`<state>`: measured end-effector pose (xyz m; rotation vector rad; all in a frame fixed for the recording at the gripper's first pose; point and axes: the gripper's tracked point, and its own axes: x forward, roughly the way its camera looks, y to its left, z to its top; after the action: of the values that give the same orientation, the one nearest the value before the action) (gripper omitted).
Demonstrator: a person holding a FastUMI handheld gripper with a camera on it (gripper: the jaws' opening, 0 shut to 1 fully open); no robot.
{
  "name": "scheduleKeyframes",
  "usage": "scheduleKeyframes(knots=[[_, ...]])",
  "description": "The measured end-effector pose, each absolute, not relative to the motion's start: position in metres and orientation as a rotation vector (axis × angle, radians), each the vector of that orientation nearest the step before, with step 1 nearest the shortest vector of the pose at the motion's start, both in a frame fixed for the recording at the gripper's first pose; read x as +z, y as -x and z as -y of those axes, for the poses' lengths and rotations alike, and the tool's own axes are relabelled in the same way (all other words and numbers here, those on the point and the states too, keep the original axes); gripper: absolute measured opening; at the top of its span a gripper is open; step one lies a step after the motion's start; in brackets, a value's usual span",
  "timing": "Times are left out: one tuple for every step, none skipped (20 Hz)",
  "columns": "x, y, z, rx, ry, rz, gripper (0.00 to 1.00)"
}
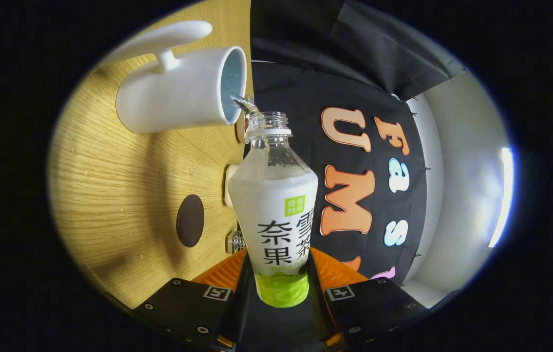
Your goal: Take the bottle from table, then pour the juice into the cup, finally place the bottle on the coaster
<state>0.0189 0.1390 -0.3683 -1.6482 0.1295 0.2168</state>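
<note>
Pouring under way, by the look of it: one uncapped bottle (276, 215), clamped low on its body between both fingers of the gripper (280, 286), tipped with its mouth at the rim of the one white cup (181, 90) and a thin clear stream running in. Next, judging from the task: tipping back upright once enough has gone in, then carrying across the wooden table (105, 195) to the one dark round coaster (190, 220), lying beside the bottle's body and well short of the cup. Counted: one bottle, one cup, one coaster, one gripper.
</note>
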Motion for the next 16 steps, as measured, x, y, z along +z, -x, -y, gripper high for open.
scheduleKeyframes(knots=[[-0.3683,-0.0199,-0.1389,0.215,1.651,-0.125,0.56],[-0.3680,-0.0196,-0.1392,0.212,1.655,-0.121,0.56],[-0.3680,-0.0199,-0.1392,0.210,1.659,-0.114,0.56],[-0.3677,-0.0192,-0.1401,0.207,1.665,-0.107,0.56],[-0.3680,-0.0195,-0.1405,0.205,1.670,-0.101,0.56],[-0.3689,-0.0186,-0.1412,0.204,1.674,-0.096,0.56],[-0.3688,-0.0189,-0.1420,0.204,1.677,-0.090,0.56],[-0.3683,-0.0182,-0.1427,0.203,1.680,-0.086,0.56],[-0.3682,-0.0185,-0.1431,0.202,1.685,-0.080,0.56],[-0.3678,-0.0182,-0.1432,0.199,1.690,-0.074,0.56],[-0.3681,-0.0187,-0.1428,0.197,1.695,-0.067,0.56],[-0.3684,-0.0175,-0.1441,0.195,1.699,-0.062,0.56],[-0.3683,-0.0178,-0.1443,0.194,1.702,-0.058,0.56],[-0.3680,-0.0173,-0.1449,0.195,1.705,-0.053,0.56],[-0.3669,-0.0181,-0.1451,0.195,1.710,-0.048,0.56],[-0.3659,-0.0168,-0.1466,0.196,1.714,-0.043,0.56]])
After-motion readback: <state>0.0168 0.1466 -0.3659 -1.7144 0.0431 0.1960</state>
